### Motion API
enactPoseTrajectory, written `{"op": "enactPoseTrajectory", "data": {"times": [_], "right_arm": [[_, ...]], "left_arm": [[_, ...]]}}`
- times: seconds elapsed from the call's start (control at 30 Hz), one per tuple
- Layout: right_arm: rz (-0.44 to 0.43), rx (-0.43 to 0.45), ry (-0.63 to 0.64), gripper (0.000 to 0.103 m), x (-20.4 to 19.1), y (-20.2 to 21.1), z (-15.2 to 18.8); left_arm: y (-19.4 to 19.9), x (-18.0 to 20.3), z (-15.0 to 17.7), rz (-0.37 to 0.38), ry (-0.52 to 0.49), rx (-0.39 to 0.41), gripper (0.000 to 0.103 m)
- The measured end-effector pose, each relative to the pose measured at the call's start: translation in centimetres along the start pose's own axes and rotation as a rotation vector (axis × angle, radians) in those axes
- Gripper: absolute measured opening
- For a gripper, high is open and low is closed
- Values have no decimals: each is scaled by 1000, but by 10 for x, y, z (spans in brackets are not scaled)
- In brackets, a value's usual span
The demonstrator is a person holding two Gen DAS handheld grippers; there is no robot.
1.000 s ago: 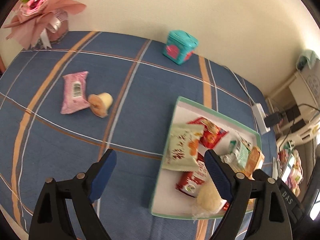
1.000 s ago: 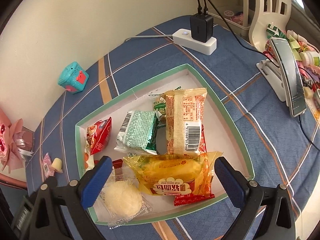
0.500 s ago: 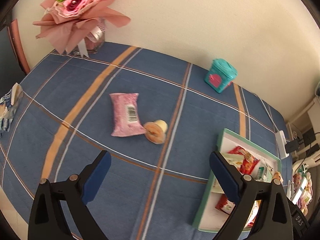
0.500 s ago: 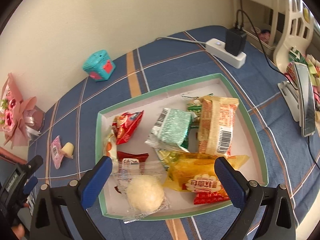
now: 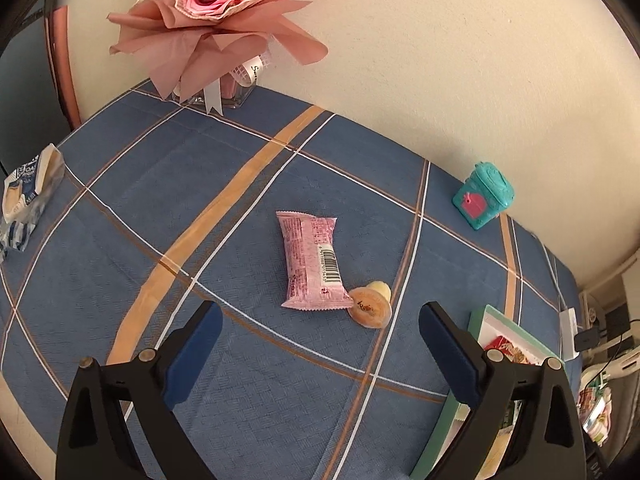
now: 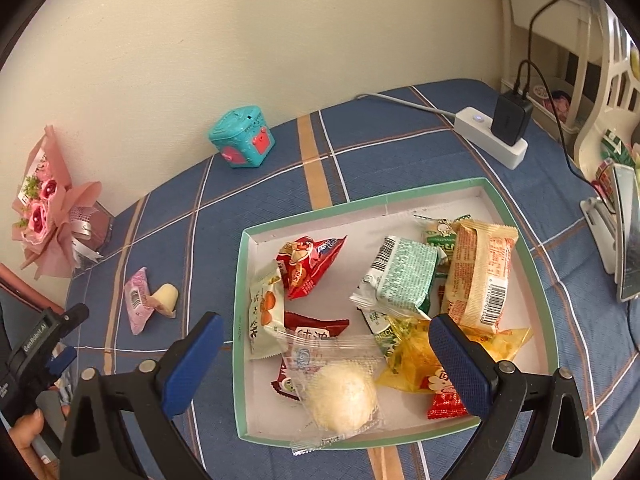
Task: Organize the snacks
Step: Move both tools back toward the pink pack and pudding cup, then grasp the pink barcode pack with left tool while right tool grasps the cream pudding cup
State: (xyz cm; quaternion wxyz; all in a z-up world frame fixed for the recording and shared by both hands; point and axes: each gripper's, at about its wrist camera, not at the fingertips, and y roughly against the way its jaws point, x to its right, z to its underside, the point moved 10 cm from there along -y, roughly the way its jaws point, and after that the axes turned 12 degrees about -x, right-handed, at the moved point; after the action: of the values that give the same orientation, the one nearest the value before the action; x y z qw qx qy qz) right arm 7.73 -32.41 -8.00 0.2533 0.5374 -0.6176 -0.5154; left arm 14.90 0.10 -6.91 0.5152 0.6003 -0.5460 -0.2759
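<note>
A pink snack packet (image 5: 310,260) lies flat on the blue checked tablecloth, and a small jelly cup (image 5: 370,304) on its side touches its near corner. My left gripper (image 5: 318,318) hovers open just short of them, nothing between its fingers. The green-rimmed tray (image 6: 360,204) holds several snacks: a red packet (image 6: 308,264), a green-white packet (image 6: 400,276), an orange packet (image 6: 480,272), a yellow packet (image 6: 436,364) and a clear-wrapped white bun (image 6: 340,396). My right gripper (image 6: 324,324) hangs open above the tray's near side. A blue-white packet (image 5: 28,200) lies at the cloth's left edge.
A pink bouquet (image 5: 216,20) stands against the wall at the back left, and a teal toy box (image 5: 484,196) sits by the wall. A power strip (image 6: 488,136) with a charger and a phone on a stand (image 6: 628,232) lie right of the tray.
The left gripper has swung left, from over the tray to face the pink packet and jelly cup, its jaws slightly wider. The right gripper rolled and drew back a little over the tray.
</note>
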Motion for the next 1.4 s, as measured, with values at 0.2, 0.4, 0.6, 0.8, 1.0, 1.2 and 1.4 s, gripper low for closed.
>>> {"op": "enactPoseTrajectory", "data": {"times": [0.2, 0.4, 0.6, 0.8, 1.0, 1.2, 1.4], "right_arm": [[-16, -15, 67, 103, -37, -9, -5], [-79, -64, 165, 103, -99, -29, -4], [-106, -122, 213, 103, -153, -62, -3], [-79, -192, 267, 102, -191, -107, -1], [-29, -240, 333, 93, -213, -145, 0], [-14, -257, 373, 86, -223, -171, -7], [-37, -271, 385, 79, -232, -187, -12]], "left_arm": [[-9, -13, -11, 24, 38, -11, 99], [-20, -24, -20, 50, 50, -23, 98], [-32, -34, -30, 58, 68, -39, 94], [-53, -43, -36, 86, 104, -81, 93], [-73, -46, -42, 125, 126, -117, 93], [-92, -40, -45, 146, 117, -141, 93], [-108, -30, -48, 161, 106, -158, 93]]}}
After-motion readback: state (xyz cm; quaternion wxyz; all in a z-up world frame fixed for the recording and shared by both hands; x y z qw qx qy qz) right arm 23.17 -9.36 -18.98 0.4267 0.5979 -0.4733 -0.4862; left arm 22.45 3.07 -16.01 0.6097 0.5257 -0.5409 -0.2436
